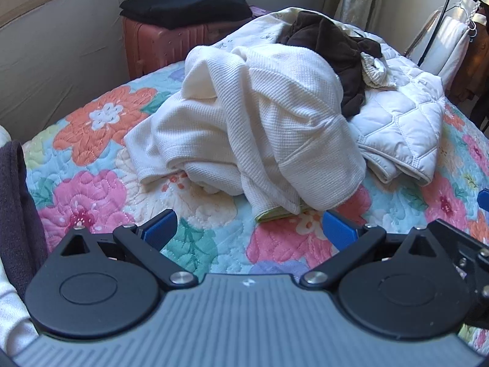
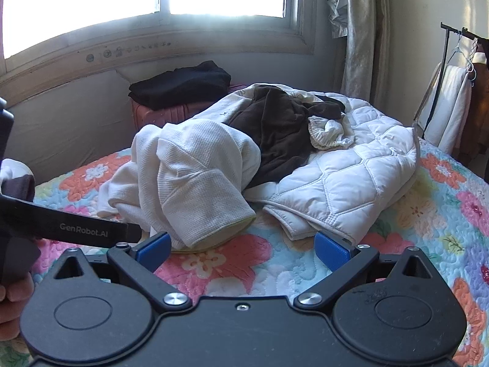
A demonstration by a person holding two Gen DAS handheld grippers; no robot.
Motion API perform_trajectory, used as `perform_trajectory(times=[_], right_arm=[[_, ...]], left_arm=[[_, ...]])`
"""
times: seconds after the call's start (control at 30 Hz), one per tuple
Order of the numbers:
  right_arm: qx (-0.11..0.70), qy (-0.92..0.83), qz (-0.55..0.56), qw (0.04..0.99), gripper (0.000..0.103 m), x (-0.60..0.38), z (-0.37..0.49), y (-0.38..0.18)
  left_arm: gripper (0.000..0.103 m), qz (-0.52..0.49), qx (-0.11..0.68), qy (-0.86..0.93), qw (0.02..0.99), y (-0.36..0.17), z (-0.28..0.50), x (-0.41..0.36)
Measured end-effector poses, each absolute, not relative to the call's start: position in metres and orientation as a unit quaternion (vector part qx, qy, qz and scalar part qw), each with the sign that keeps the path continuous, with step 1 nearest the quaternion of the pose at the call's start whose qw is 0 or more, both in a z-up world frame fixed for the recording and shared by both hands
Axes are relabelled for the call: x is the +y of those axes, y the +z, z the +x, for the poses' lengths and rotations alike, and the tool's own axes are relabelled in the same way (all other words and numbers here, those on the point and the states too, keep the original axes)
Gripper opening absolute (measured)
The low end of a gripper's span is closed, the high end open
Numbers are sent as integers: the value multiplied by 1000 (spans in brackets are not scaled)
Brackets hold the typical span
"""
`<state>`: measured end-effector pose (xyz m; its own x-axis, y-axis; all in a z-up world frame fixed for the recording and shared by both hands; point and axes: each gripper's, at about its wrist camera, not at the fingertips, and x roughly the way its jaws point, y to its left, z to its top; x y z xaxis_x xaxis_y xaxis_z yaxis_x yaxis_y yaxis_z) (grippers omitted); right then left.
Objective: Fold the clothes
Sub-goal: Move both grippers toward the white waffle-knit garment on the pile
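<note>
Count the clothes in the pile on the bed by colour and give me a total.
Cream or white: 3, namely waffle-knit top, quilted jacket, small ribbed piece
Dark brown: 1, the brown garment
Total: 4, counting only the pile on the floral quilt

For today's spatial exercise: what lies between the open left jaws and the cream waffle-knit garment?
Only bare floral quilt, seen in the left wrist view, before the cream waffle-knit garment.
</note>
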<state>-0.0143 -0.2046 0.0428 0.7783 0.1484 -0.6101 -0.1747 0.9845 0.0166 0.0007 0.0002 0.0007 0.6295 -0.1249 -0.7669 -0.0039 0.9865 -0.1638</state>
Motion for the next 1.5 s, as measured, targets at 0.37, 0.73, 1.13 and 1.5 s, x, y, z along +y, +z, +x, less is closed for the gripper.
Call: perform_trajectory(times=[0.37,0.73,1.13,1.5], right_arm=[[346,95,-38,933,102,-196,-9,37],[344,114,-26,932,102,-187,-6,37],[343,129,-38,930,102,-174,4,33],[350,130,-13,928,102,-179,20,27]], left_arm=[[103,-74,430,-31,899,-4,4,10],[103,-92,437,-32,894,-2,10,24],[103,-101,438,-29,893,-7,16,29],[103,-161,429,-38,888,-20,30,42]])
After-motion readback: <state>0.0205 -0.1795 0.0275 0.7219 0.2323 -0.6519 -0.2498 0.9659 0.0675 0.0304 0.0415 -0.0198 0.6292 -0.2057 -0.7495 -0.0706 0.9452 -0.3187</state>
